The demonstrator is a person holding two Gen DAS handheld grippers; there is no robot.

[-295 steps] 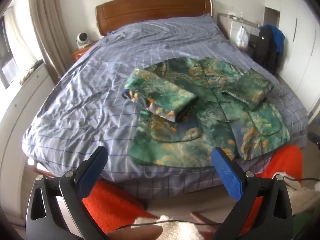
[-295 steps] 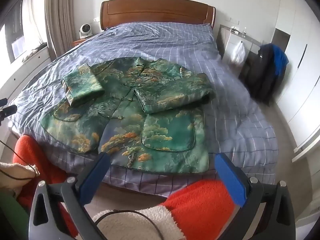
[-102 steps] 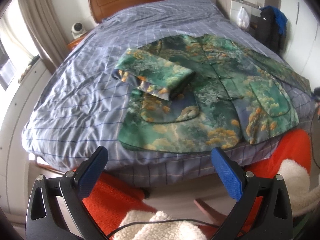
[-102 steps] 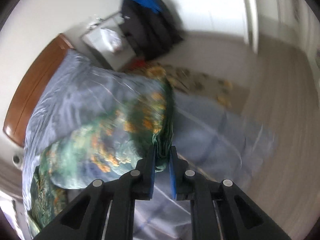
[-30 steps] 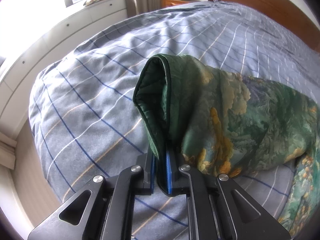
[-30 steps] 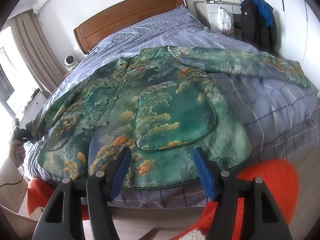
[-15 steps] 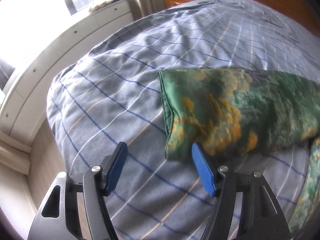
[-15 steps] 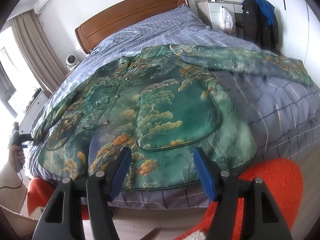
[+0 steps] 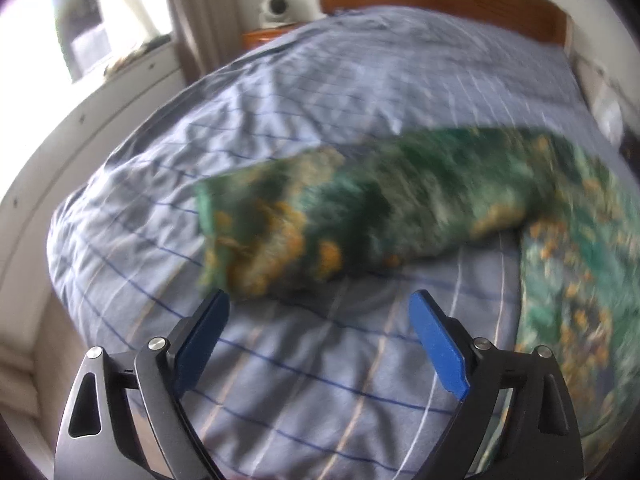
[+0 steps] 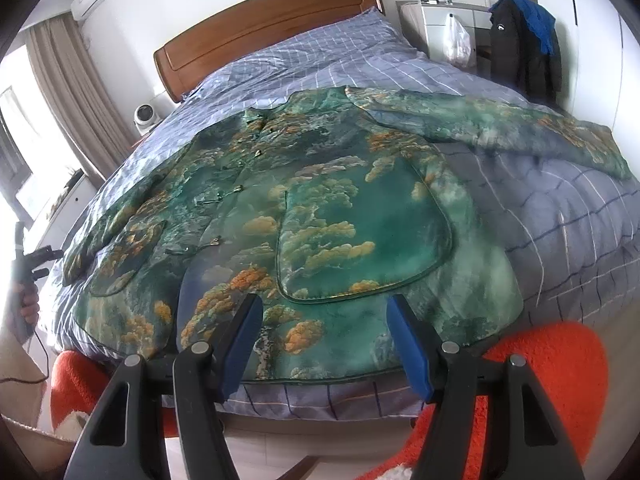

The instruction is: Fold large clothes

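Jacket spread on the bed, both claws empty.

Left claw (image 9: 318, 312), jaws just opened wide, has released the sleeve (image 9: 360, 216) lying just ahead; right claw (image 10: 326, 320) gapes before the green jacket (image 10: 320, 220) on the checked bed (image 10: 560, 240), wooden headboard (image 10: 260, 28) beyond.

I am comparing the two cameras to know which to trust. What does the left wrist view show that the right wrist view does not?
Only the left wrist view: the cuff end of one sleeve close up, blurred, lying on the bedspread just ahead of the open left tongs, which have just been opening and hold nothing.

Only the right wrist view: the whole jacket spread flat, its other sleeve stretched out, a dark coat hanging, and the open right tongs.

Both: the bedspread, the headboard, the jacket.
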